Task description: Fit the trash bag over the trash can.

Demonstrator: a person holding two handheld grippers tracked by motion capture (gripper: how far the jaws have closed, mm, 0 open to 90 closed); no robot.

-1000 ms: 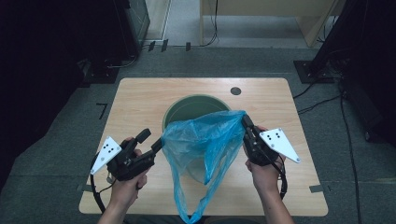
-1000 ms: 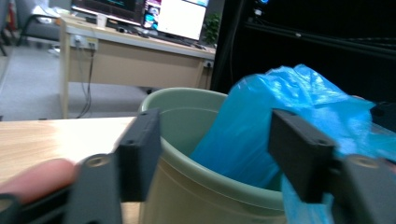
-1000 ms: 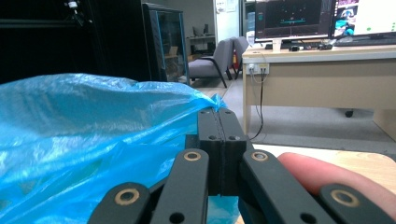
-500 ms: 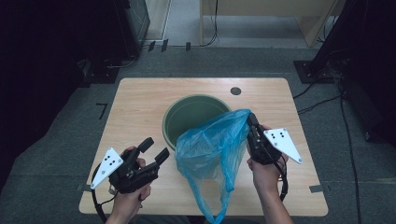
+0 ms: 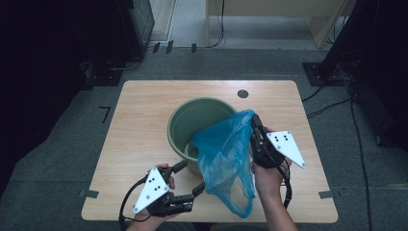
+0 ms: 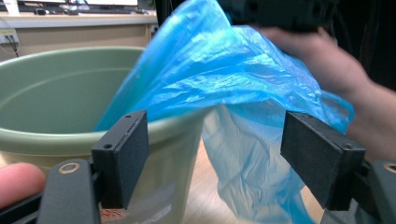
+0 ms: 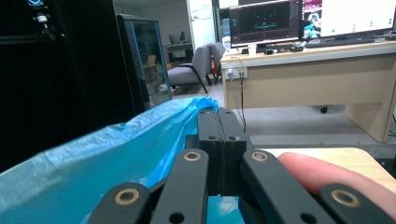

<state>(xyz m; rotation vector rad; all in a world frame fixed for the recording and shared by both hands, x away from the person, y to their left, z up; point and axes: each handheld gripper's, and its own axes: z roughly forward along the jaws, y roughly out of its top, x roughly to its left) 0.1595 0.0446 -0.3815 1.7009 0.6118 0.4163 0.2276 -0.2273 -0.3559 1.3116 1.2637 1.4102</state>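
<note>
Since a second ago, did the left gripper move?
Yes. The left gripper has pulled back from the bucket toward the table's near edge, jaws opening, empty.

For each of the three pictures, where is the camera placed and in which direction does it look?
High view: above the table, looking down; both forearms, left gripper open, right gripper shut on the blue bag.
Left gripper view: rides the left gripper, facing the green bucket and bag; own jaws and a fingertip show.
Right gripper view: rides the right gripper, facing an office desk; a finger shows.
All three share the blue bag.
</note>
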